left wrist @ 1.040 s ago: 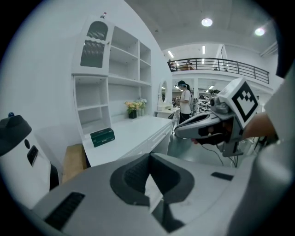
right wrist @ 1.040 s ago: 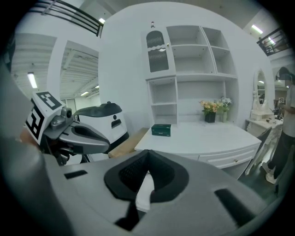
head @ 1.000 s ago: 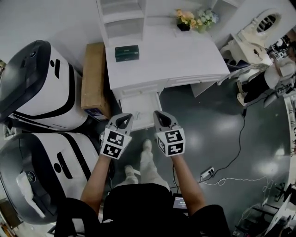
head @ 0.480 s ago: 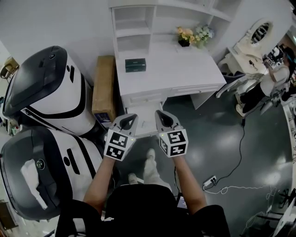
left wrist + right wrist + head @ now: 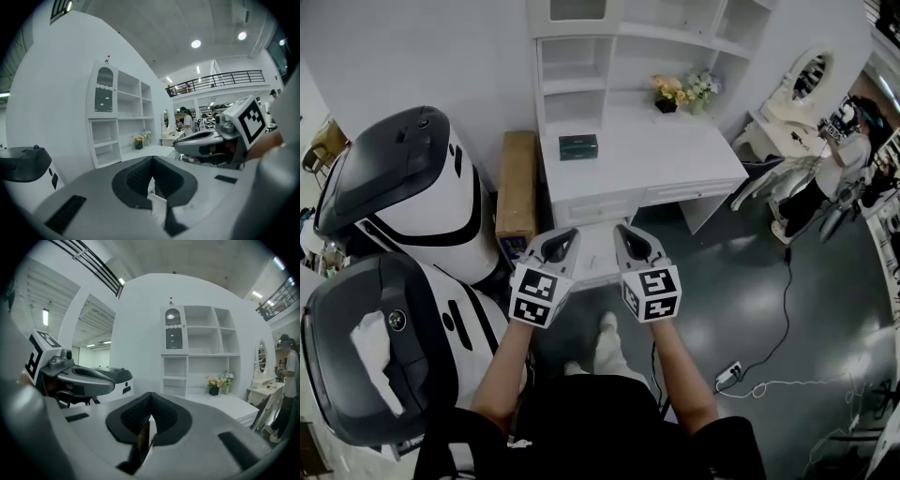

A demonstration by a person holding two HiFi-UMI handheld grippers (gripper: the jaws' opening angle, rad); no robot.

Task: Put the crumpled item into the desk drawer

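Grippers hovering before the white desk (image 5: 647,155).
Both the left gripper (image 5: 566,234) and right gripper (image 5: 624,231) are sitting clenched, empty.

White desk drawer (image 5: 596,257), pulled open.

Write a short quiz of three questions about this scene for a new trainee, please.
1. True or false: the jaws of the left gripper stand wide apart.
2. What colour is the small box on the desk? A dark green; B red; C yellow.
3. Where do the flowers stand?
Key: 1 false, they are together with nothing between them; 2 A; 3 on the desk top, at the back, near the shelves.
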